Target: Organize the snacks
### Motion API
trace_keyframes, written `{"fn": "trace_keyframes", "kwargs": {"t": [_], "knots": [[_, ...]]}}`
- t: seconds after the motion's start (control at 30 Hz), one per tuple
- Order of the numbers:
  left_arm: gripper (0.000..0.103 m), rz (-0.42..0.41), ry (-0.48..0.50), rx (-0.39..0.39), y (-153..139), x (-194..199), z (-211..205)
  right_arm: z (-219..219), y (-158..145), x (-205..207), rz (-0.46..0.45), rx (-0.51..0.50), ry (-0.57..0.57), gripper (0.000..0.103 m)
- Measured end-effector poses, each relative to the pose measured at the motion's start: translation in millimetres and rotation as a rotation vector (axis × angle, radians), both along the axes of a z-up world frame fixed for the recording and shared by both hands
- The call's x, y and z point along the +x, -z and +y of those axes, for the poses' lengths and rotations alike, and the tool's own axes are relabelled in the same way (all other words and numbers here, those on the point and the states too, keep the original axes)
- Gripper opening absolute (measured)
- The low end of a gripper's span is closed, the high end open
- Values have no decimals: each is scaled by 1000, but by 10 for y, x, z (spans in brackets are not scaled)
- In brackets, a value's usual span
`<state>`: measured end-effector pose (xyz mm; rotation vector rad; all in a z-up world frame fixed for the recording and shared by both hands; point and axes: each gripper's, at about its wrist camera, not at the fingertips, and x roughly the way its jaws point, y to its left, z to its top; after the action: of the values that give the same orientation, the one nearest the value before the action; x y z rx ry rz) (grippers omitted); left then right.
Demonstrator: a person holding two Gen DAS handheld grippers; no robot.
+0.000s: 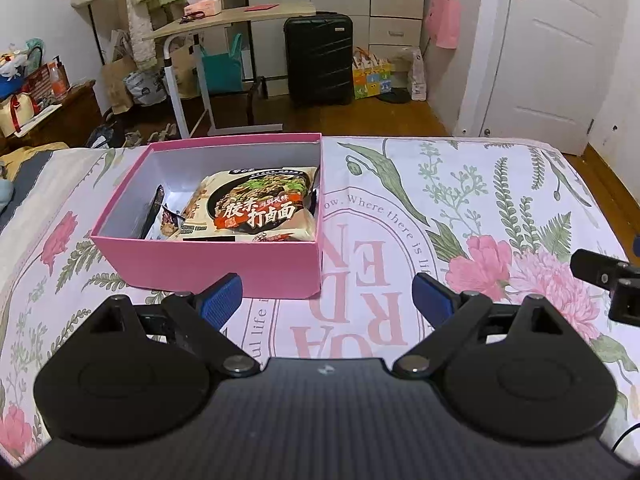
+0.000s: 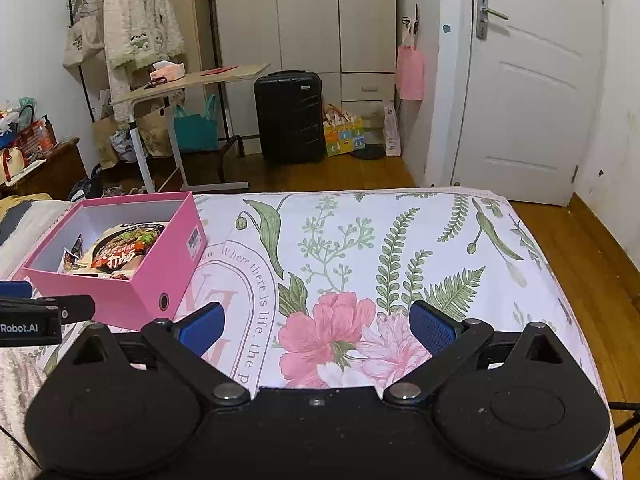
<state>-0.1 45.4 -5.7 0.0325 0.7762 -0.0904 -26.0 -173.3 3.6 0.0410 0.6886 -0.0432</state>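
Note:
A pink open box [image 1: 208, 264] stands on the flowered bedsheet [image 1: 460, 208]. Inside lies a cream noodle packet [image 1: 260, 208] with red and black print, on top of smaller snack packets [image 1: 168, 220]. My left gripper [image 1: 328, 300] is open and empty, just in front of the box's near wall. In the right wrist view the box [image 2: 156, 276] is at the left with the noodle packet [image 2: 120, 252] inside. My right gripper [image 2: 316, 332] is open and empty over the sheet, to the right of the box. The left gripper's side [image 2: 40, 316] shows at the left edge.
Beyond the bed's far edge stand a black suitcase [image 1: 320, 60], a light wooden side table [image 1: 228, 20] with a tissue box, bags on the floor, a wardrobe and a white door [image 1: 552, 40]. A dark wooden stand [image 1: 52, 116] with clutter is at the left.

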Motion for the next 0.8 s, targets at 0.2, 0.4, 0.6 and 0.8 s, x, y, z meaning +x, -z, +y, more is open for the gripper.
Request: {"fn": "trace_keyframes", "kwargs": {"t": [0.2,0.4,0.6,0.8], "knots": [[92,3,-5,5,15,-17,6,9,13,16,7,-4,-2,100],[92,3,-10,12,22,-21,13,11,43,48,22,-7,-3,100],[93,4,-9,24,35,-15,1,2,68,62,30,-10,0,100],[93,15,-3,24,46,-9,-12,-11,88,77,40,-12,8,100]]}}
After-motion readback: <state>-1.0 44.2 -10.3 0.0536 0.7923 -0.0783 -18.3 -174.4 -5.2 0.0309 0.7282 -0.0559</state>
